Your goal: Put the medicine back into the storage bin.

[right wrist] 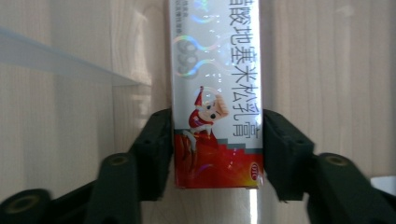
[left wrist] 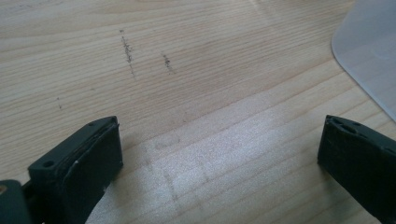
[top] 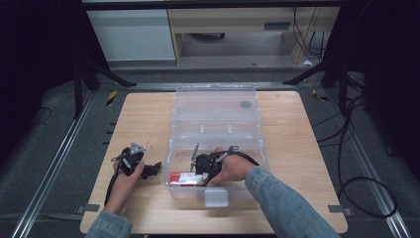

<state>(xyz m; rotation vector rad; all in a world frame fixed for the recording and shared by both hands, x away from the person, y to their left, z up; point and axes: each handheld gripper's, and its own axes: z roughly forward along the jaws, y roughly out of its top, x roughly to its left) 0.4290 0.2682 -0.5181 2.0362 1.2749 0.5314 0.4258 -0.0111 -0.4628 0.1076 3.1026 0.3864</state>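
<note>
Left gripper point(left wrist: 219, 154) gapes wide; right gripper point(right wrist: 217, 149) stands parted, pointing down.

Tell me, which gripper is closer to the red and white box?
Right. The right gripper has the red and white box between its jaws inside the clear bin. The left gripper rests on the table, outside the bin.

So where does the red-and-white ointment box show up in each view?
High view: the ointment box lies in the clear plastic bin, bottom centre, just left of the right gripper.
Left gripper view: not in it; bare wooden table between open fingers, with a bin corner at upper right.
Right gripper view: upright at centre, between the fingers, a sliver of gap at the right one.
Shared landmark: the clear plastic bin.
</note>
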